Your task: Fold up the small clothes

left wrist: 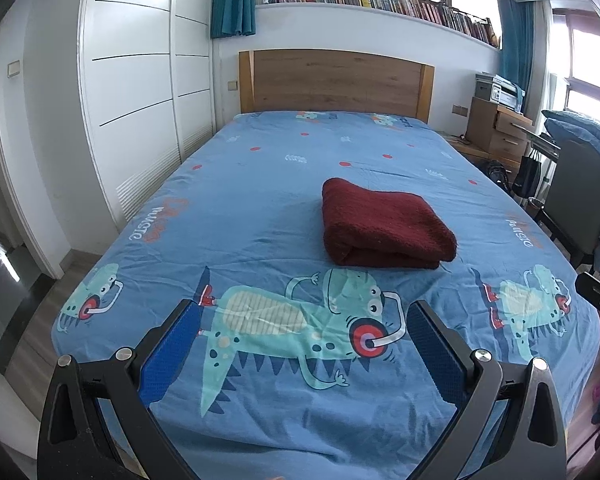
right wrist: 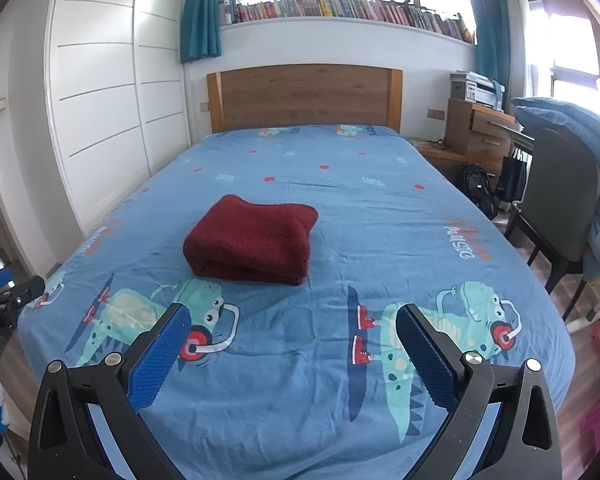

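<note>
A dark red knitted garment (left wrist: 384,226) lies folded into a thick rectangle on the blue dinosaur-print bed sheet (left wrist: 260,200). It also shows in the right wrist view (right wrist: 254,240). My left gripper (left wrist: 304,312) is open and empty, held above the foot of the bed, short of the garment. My right gripper (right wrist: 292,316) is open and empty, also over the foot of the bed, short of the garment and to its right. Part of the left gripper (right wrist: 8,304) shows at the left edge of the right wrist view.
A wooden headboard (left wrist: 332,80) stands at the far end. White wardrobe doors (left wrist: 132,80) line the left side. A dark chair (right wrist: 560,208) with a blue quilt and a wooden drawer unit (right wrist: 480,132) stand right of the bed.
</note>
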`<state>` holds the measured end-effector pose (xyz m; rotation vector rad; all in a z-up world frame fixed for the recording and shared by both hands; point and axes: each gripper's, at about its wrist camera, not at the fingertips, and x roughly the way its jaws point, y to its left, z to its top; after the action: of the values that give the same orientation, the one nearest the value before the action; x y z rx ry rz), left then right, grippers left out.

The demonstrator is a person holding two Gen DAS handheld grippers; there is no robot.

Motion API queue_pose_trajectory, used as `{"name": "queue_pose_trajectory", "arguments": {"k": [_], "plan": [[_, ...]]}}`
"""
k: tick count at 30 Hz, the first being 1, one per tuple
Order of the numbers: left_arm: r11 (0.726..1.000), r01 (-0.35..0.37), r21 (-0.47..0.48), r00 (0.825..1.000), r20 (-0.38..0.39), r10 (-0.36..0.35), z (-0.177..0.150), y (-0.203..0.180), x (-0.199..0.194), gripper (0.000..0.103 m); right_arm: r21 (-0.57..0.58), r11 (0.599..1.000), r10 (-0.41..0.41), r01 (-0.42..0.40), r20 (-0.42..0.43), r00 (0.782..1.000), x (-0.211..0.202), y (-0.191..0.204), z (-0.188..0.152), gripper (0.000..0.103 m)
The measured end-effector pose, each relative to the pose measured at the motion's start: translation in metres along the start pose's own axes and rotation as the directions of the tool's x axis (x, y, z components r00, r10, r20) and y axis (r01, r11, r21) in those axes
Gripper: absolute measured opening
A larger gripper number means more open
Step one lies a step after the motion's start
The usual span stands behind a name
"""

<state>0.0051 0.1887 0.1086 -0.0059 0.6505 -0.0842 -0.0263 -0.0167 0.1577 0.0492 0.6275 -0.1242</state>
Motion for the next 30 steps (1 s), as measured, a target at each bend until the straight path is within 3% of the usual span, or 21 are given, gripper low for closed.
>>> {"name": "queue_pose_trajectory", "arguments": {"k": [8,30], "plan": [[0.999,-0.029,0.023,1.0,0.009,0.029,0.0,-0.005,0.003,0.102,-0.001,1.0,-0.007,0.007,-0.001,1.0,0.005,-0.001,0.0,0.103],[0.999,-0.017,0.035,1.0,0.012,0.017,0.001,-0.004,0.012,0.102,-0.016,1.0,-0.023,0.022,-0.006,1.0,0.01,-0.001,-0.002,0.103]]}}
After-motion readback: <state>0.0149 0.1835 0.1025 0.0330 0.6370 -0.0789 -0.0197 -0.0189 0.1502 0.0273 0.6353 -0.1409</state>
